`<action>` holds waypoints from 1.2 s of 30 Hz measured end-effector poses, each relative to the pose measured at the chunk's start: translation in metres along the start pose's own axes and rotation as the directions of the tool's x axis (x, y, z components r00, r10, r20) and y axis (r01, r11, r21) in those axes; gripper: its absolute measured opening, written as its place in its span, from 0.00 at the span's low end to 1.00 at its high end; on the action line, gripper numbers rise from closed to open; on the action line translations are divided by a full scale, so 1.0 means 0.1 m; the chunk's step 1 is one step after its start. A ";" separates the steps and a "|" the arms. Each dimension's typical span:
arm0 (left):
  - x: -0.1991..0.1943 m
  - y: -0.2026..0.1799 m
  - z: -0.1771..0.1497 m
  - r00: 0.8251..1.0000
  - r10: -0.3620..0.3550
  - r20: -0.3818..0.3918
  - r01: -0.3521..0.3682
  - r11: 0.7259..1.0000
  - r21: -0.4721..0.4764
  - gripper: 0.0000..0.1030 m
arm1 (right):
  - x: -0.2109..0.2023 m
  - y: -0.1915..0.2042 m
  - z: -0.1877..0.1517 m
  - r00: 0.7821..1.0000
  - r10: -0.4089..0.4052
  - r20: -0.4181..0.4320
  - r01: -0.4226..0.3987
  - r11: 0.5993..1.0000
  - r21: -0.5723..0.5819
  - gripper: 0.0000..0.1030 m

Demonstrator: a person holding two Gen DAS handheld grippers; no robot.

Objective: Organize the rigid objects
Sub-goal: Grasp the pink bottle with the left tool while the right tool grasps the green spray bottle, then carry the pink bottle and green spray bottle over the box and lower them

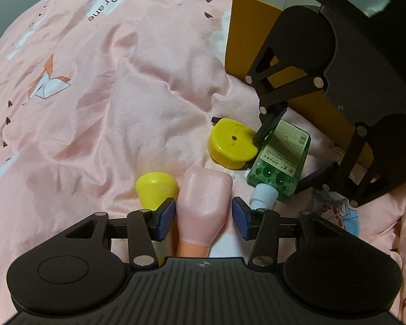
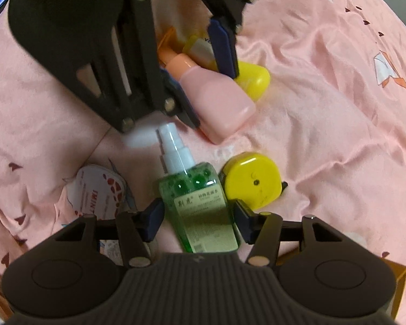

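in the left wrist view, the left gripper (image 1: pixel 203 215) is lowest in the frame. its blue pads stand at both sides of the pink bottle (image 1: pixel 203 195), which lies on the pink bedsheet (image 1: pixel 94 108) at bottom centre. a small gap shows at the right pad, so the fingers are half wide around the bottle and do not yet press it. the yellow egg-shaped piece (image 1: pixel 154 187) lies just left of this bottle, touching it or nearly so.

in the right wrist view, the right gripper (image 2: pixel 199 220) at bottom centre has the green spray bottle (image 2: pixel 200 211) between its pads. the pads sit close against the two sides; it cannot be told surely if they press.

a little farther up, the yellow tape measure (image 1: pixel 231 143) lies beside the green bottle. at the upper right of the left view stands the orange box (image 1: pixel 246 40), open, and nothing can be seen inside it. a small round tin (image 2: pixel 100 192) lies at lower left of the right view.

so the task seems at its beginning: all objects are on the bed and none is sorted.

writing: the sheet reads "papercrane" at the top of the left view. the tin shows "mint". the green bottle's label has chinese characters, too small to read.
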State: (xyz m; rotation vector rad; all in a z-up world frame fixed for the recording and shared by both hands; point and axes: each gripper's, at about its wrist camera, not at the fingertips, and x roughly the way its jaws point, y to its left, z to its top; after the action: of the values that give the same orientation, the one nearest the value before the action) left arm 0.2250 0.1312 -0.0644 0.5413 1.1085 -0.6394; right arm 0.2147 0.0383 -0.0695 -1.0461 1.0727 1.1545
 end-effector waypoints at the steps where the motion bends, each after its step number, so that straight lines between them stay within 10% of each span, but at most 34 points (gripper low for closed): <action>1: 0.03 0.00 0.01 1.000 0.002 -0.008 -0.002 1.000 0.002 0.54 | 0.01 0.00 0.02 1.000 0.000 -0.004 0.000 1.000 -0.004 0.56; 16: 0.14 -0.05 0.04 0.998 0.037 -0.052 -0.039 0.998 -0.047 0.49 | 0.24 0.08 0.19 0.997 -0.053 -0.053 0.053 0.999 -0.005 0.54; 36: -0.88 -0.15 -0.10 0.977 0.139 0.161 -0.098 0.966 -0.238 0.46 | -0.80 0.35 -0.34 0.960 -0.155 0.232 0.067 0.935 0.348 0.49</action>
State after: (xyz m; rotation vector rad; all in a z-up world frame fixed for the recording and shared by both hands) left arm 0.1814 0.1450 0.0129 0.3416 0.9589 -0.4385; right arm 0.1697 -0.0044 0.0013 -0.6586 0.9500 0.9417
